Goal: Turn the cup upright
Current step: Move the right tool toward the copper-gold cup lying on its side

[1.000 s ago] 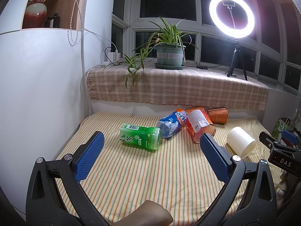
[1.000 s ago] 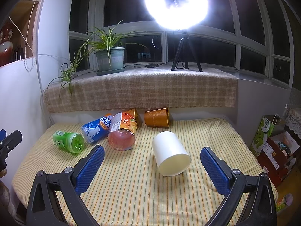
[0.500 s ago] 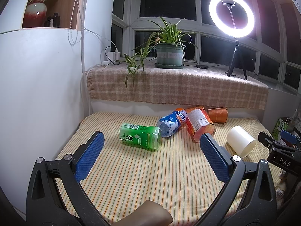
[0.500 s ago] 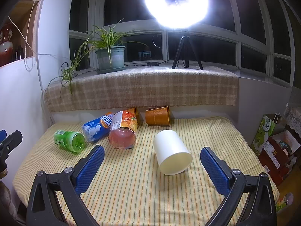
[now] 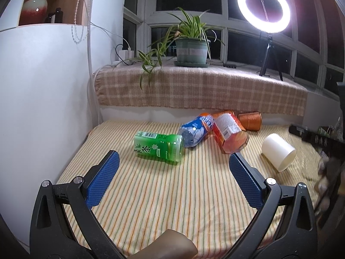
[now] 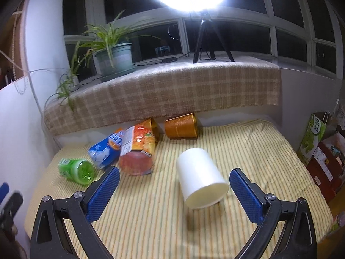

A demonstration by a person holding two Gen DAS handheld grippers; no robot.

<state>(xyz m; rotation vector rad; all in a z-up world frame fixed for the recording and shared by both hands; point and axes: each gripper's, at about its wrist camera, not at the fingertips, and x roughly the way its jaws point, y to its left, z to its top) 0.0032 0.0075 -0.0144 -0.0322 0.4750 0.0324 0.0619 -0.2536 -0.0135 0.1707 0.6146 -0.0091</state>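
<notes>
A white cup [image 6: 200, 181] lies on its side on the striped cloth, its open mouth towards the right wrist camera. My right gripper [image 6: 174, 190] is open and empty, and the cup lies between its blue fingertips [image 6: 245, 194], just ahead of them. In the left wrist view the cup [image 5: 278, 152] lies at the right. My left gripper [image 5: 172, 178] is open and empty, hovering short of a green bottle [image 5: 159, 146].
A blue bottle [image 5: 195, 130], an orange bottle [image 5: 229, 132] and two copper-coloured cups [image 6: 181, 126] lie on their sides near the back. A checked ledge [image 6: 172, 90] holds a potted plant [image 6: 114, 58] and a ring light [image 5: 264, 14]. Boxes [image 6: 325, 159] stand at the right.
My right gripper has moved forward and down towards the white cup, which now looks larger between its fingers. The left gripper has barely moved.
</notes>
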